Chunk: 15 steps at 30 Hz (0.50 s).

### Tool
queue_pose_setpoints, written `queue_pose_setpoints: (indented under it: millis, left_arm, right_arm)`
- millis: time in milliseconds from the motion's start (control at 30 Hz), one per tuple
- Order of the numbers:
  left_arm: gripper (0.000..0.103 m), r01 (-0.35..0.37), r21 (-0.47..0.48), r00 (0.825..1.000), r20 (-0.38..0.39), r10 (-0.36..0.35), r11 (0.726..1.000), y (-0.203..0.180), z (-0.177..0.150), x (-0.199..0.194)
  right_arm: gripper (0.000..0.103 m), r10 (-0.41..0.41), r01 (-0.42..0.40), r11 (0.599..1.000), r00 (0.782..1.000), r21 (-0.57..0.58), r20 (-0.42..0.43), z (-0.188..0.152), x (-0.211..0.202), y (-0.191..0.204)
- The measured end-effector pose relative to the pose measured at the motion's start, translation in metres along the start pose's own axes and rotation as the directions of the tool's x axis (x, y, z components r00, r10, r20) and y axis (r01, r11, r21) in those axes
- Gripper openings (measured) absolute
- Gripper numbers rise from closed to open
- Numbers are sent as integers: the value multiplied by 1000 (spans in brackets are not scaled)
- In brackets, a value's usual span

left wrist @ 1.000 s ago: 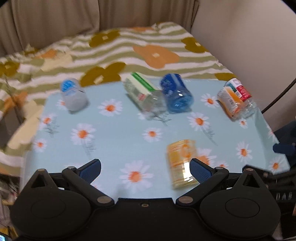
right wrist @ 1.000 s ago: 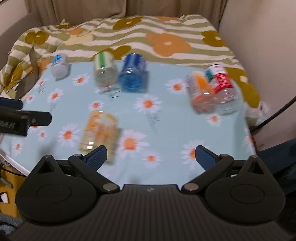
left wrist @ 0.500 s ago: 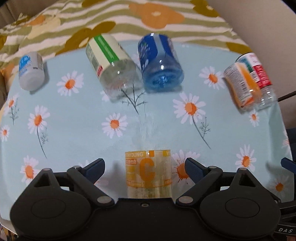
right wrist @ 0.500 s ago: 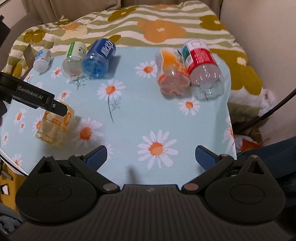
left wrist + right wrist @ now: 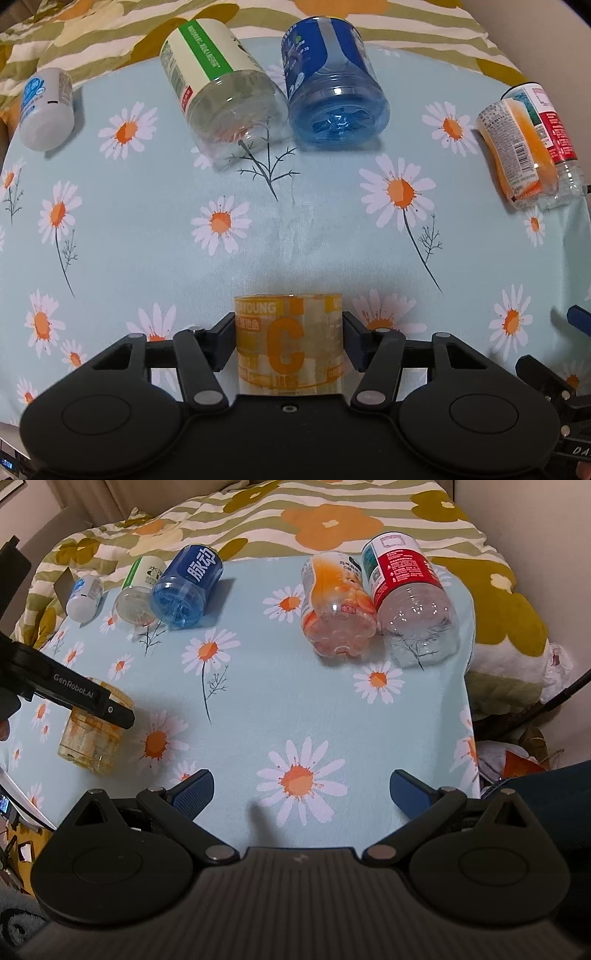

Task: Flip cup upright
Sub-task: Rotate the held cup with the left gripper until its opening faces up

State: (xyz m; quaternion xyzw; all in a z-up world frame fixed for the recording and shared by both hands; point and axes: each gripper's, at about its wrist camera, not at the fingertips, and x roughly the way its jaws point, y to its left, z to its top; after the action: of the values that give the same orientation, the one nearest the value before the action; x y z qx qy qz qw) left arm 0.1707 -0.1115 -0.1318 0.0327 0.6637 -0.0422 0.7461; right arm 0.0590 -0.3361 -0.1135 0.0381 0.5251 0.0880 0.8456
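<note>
A clear yellow cup [image 5: 289,343] with an orange letter C lies on its side on the daisy-print tablecloth [image 5: 295,236]. My left gripper [image 5: 289,334] is shut on the cup, one finger against each side. In the right wrist view the same cup [image 5: 90,734] sits at the left under a black finger [image 5: 85,699] of the left gripper. My right gripper [image 5: 301,792] hovers open over the near part of the cloth, with nothing between its blue pads.
Several bottles lie on their sides along the far edge: a small white one [image 5: 46,109], a green-labelled clear one [image 5: 221,99], a blue one [image 5: 334,99], an orange one [image 5: 334,609] and a red-labelled one [image 5: 410,602]. A flowered striped blanket [image 5: 332,520] lies behind.
My left gripper came down towards the yellow cup and its fingers closed on the cup's sides. The right gripper swung to the right and stayed open.
</note>
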Motion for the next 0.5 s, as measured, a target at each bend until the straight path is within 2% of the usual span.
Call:
queue_pose_setpoints:
  millis: [333, 400, 500]
  left_arm:
    - [61, 29, 23, 999, 32, -30, 999, -1, -5, -23]
    - [61, 37, 29, 997, 68, -39, 999, -1, -8, -36]
    - [61, 50, 7, 984, 168, -50, 999, 0, -19, -55]
  right_arm:
    - [103, -10, 9, 1000, 999, 29, 47, 2, -16, -2]
    - [103, -9, 6, 999, 998, 35, 62, 1, -21, -1]
    - [103, 4, -8, 999, 997, 49, 76, 2, -24, 3]
